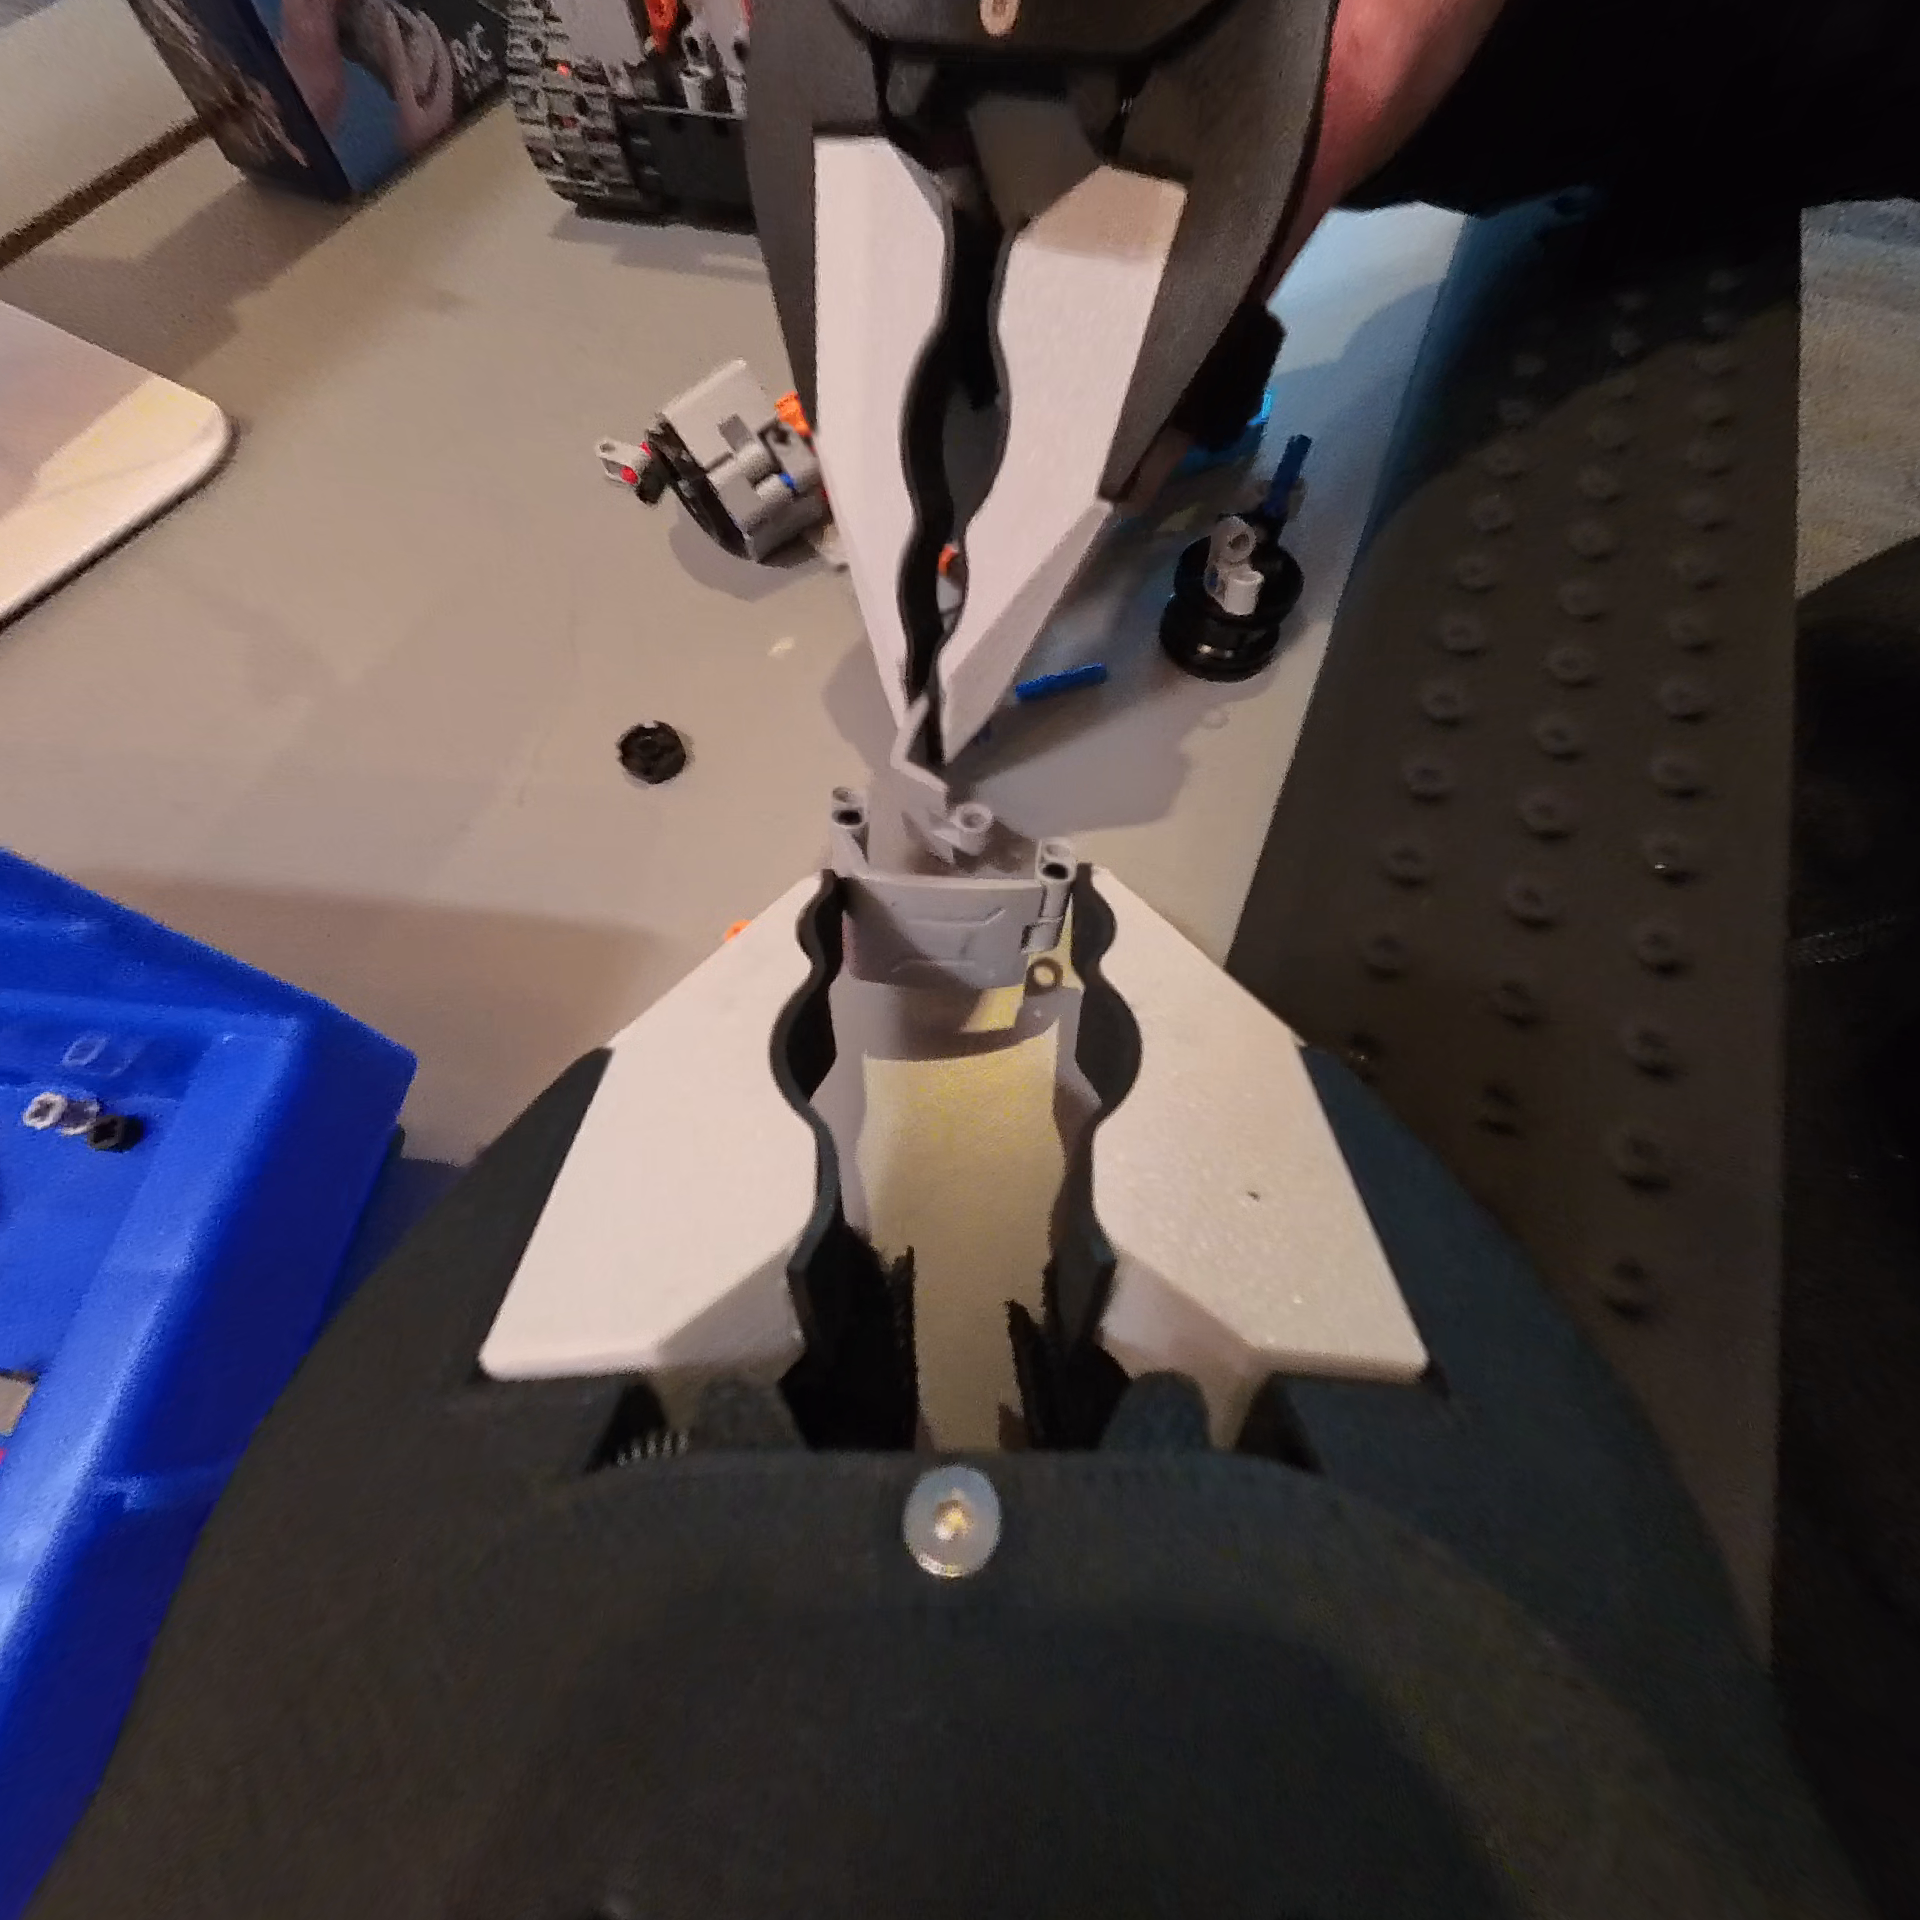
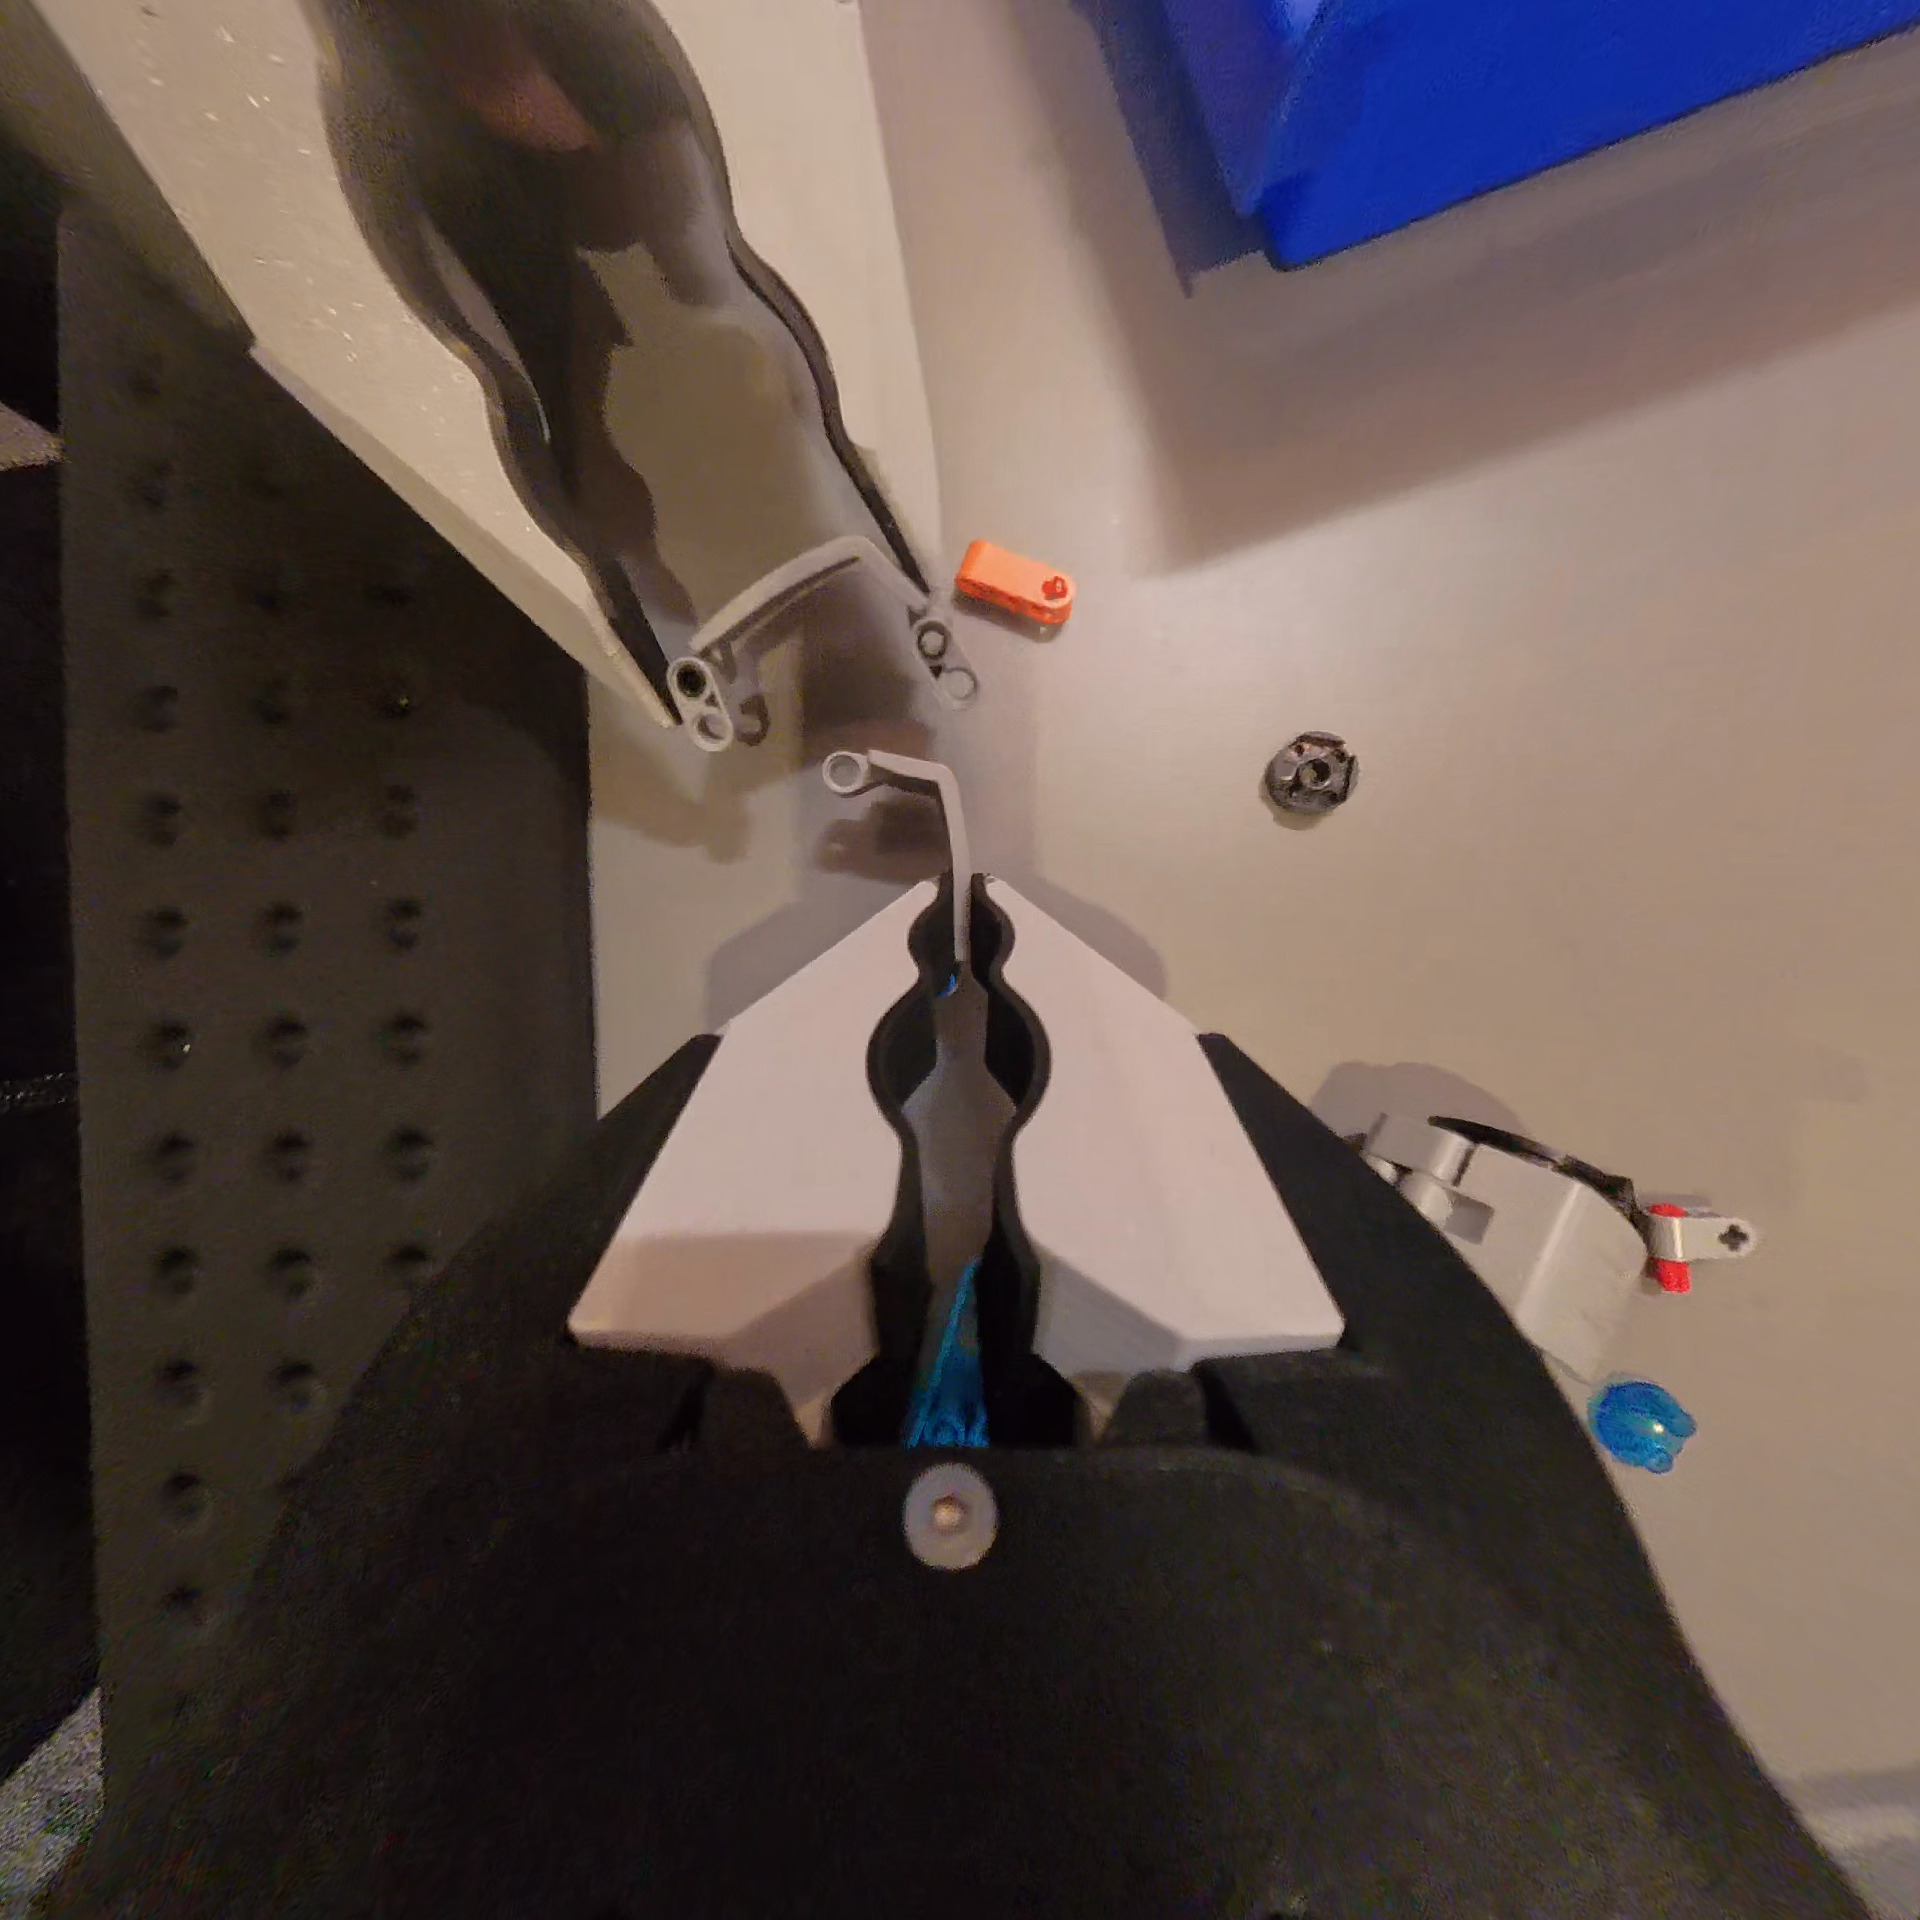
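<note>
Holding a grey panel (image 1: 951, 930) by its ends, the left tool (image 1: 951, 914) grips narrow; the right tool (image 2: 961, 894) pinches a thin bent lever (image 2: 925, 795), light, stiff plastic.

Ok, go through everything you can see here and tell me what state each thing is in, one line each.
left gripper: shut on the grey curved panel.
right gripper: shut on the thin bent grey beam.
Orange piece: lying loose on the table.
Small black round piece: lying flat, apart.
Grey motor block: on its side.
Blue bin: open.
</note>
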Demonstrator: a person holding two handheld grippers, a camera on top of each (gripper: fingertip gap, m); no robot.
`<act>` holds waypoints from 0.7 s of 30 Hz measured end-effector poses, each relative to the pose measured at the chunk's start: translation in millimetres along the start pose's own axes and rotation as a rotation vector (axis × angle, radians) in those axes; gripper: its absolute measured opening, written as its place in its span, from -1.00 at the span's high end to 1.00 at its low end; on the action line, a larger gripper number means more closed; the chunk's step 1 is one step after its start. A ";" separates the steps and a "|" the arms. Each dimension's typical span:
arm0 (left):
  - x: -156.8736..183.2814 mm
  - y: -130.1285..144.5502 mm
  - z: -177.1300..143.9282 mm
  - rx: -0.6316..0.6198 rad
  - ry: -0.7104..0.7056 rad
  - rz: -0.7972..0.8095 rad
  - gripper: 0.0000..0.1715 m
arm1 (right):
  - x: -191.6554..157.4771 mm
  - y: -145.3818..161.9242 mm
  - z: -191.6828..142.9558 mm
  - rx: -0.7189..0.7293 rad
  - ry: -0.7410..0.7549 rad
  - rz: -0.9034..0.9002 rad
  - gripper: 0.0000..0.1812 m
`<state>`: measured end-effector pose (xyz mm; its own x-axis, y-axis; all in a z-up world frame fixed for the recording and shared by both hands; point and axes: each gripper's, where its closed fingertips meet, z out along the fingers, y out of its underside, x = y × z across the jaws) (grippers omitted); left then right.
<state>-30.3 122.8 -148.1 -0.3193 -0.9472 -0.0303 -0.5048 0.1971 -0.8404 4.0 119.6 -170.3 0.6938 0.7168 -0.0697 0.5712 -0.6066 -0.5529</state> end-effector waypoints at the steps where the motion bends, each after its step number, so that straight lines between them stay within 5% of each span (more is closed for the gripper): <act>1: -3.0 -1.2 -0.7 0.012 -0.018 0.002 0.51 | -0.7 0.3 2.3 -0.005 -0.001 0.002 1.00; 6: -4.0 -1.4 -3.0 0.027 -0.020 -0.007 0.51 | -2.6 4.1 -1.6 -0.049 -0.003 -0.029 0.71; 21: 0.3 9.1 -6.8 -0.023 -0.023 0.003 0.51 | -27.8 16.7 -4.5 -0.146 -0.117 -0.056 0.86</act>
<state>-40.4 126.0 -152.1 -0.3026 -0.9520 -0.0455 -0.5225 0.2056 -0.8275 -3.9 88.0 -173.8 0.6084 0.7806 -0.1435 0.6707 -0.6023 -0.4328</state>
